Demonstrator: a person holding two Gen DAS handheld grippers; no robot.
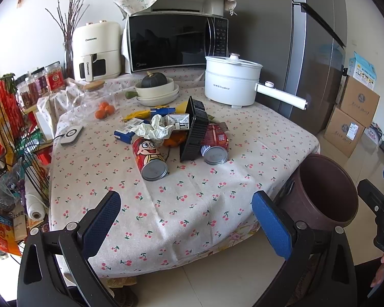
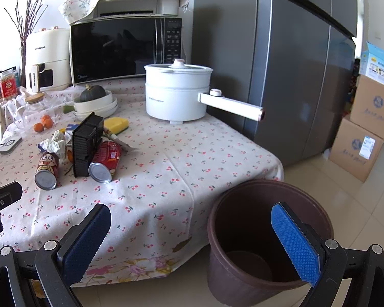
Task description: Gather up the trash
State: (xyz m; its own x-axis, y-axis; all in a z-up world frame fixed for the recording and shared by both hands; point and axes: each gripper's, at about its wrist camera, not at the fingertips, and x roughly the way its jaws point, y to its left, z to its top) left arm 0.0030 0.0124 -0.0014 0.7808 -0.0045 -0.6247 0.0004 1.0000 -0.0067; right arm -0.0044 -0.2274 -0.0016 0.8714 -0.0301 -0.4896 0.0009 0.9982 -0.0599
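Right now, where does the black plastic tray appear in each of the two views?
Left wrist view: black plastic tray stands on edge at the centre, between two red cans.
Right wrist view: black plastic tray is at left of centre, same pose.
Shared landmark: white electric pot behind it, to the right.

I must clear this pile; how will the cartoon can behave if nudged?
The cartoon can lies on its side on the tablecloth, so it would probably roll. Its round metal wall looks smooth, likely slippery for the pads. Empty or full: cannot tell.

Cloth tablecloth [image 2: 166, 168] matt; cans [image 1: 151, 158] glossy, metal ends; bin [image 2: 243, 276] matt brown plastic
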